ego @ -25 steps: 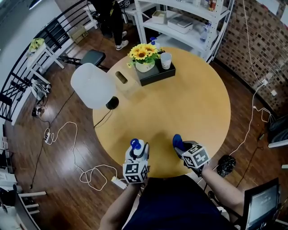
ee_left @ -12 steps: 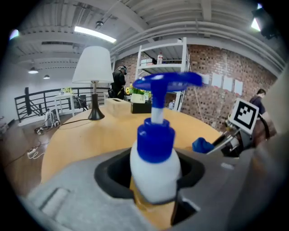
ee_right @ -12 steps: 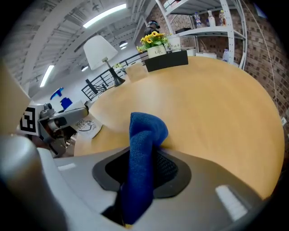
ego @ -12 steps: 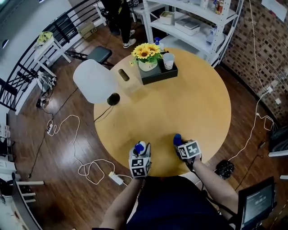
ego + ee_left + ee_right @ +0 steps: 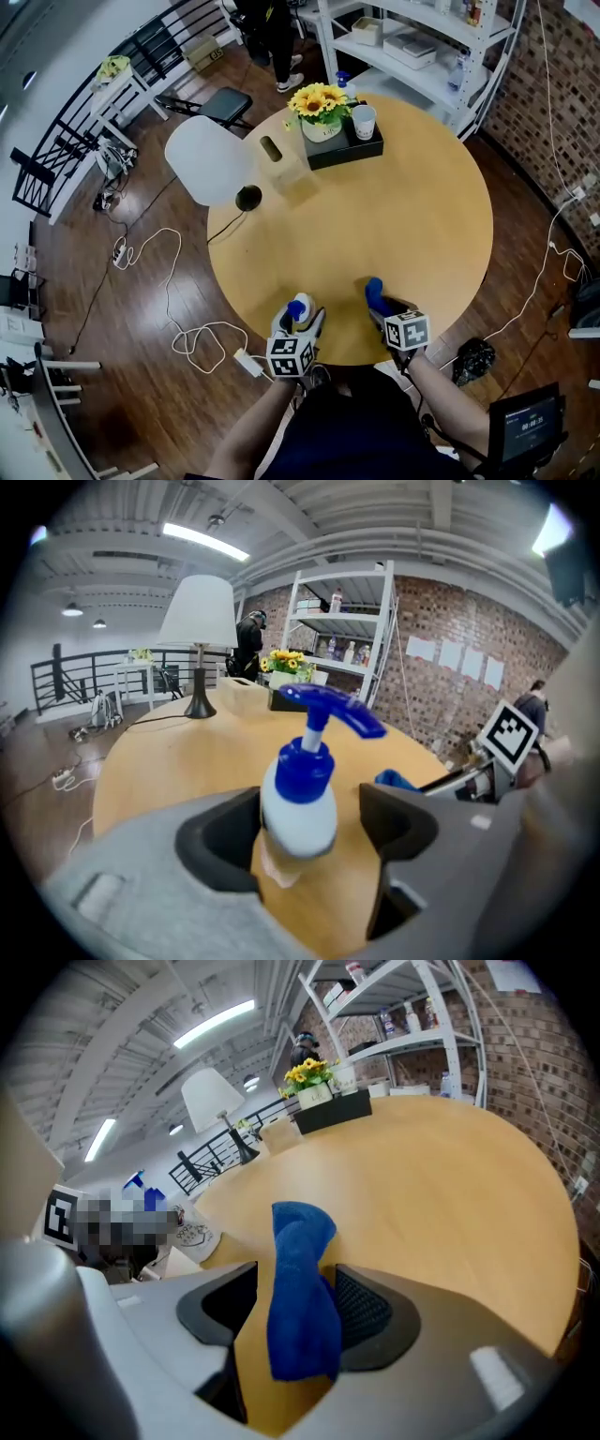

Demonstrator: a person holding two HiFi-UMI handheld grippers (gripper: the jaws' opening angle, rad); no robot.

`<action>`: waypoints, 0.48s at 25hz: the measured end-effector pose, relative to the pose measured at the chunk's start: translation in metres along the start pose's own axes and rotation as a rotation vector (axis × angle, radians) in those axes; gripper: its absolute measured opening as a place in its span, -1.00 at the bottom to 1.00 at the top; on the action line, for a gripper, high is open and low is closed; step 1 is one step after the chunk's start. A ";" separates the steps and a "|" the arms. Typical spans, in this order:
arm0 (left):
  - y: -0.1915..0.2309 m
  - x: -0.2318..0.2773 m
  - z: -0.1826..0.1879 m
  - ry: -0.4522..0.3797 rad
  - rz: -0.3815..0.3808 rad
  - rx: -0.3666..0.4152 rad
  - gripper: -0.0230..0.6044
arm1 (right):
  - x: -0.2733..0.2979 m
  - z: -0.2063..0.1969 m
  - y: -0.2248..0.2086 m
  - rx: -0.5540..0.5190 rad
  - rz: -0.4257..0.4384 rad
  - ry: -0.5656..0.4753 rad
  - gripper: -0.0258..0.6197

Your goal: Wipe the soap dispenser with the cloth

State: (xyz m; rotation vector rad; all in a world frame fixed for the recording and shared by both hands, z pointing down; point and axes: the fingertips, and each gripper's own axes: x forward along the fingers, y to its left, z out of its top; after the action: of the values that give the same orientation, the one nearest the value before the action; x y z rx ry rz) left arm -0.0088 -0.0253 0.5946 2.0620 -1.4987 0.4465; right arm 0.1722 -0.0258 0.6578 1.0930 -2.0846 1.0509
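Observation:
A white soap dispenser [image 5: 298, 799] with a blue pump stands on the round wooden table [image 5: 412, 216] near its front edge. It is between the jaws of my left gripper [image 5: 314, 819], which have just been opening. It stays close to the left pad, with a gap at the right pad. A blue cloth [image 5: 300, 1307] hangs bunched between the jaws of my right gripper [image 5: 291, 1312], also just opening. It leans on the right pad and is free of the left. In the head view the dispenser [image 5: 298, 307] and cloth [image 5: 374, 289] sit side by side, a little apart.
At the table's far side are a black tray [image 5: 347, 150] with sunflowers [image 5: 321, 99] and a cup [image 5: 364, 120], a wooden box [image 5: 278, 159] and a white-shaded lamp [image 5: 208, 159]. A white shelf unit [image 5: 422, 47] stands behind. Cables [image 5: 202, 333] lie on the floor at left.
Both grippers have sunk toward the tabletop near its front edge. Both pairs of jaws have spread wider, loosening from the dispenser and the cloth.

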 end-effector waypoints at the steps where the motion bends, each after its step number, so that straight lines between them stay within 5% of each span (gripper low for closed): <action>1: -0.002 -0.010 -0.004 0.001 -0.011 -0.020 0.12 | -0.011 -0.005 -0.001 0.009 -0.014 -0.026 -0.11; 8: -0.008 -0.113 -0.079 0.051 -0.051 -0.176 0.12 | -0.089 -0.097 -0.006 0.100 -0.158 -0.089 -0.37; 12: 0.000 -0.173 -0.121 0.064 -0.074 -0.200 0.11 | -0.119 -0.152 0.028 0.226 -0.152 -0.121 -0.44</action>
State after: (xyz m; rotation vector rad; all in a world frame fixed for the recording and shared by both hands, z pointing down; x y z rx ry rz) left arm -0.0587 0.1796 0.5941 1.9212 -1.3668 0.3174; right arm 0.2268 0.1610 0.6392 1.4340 -1.9721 1.1922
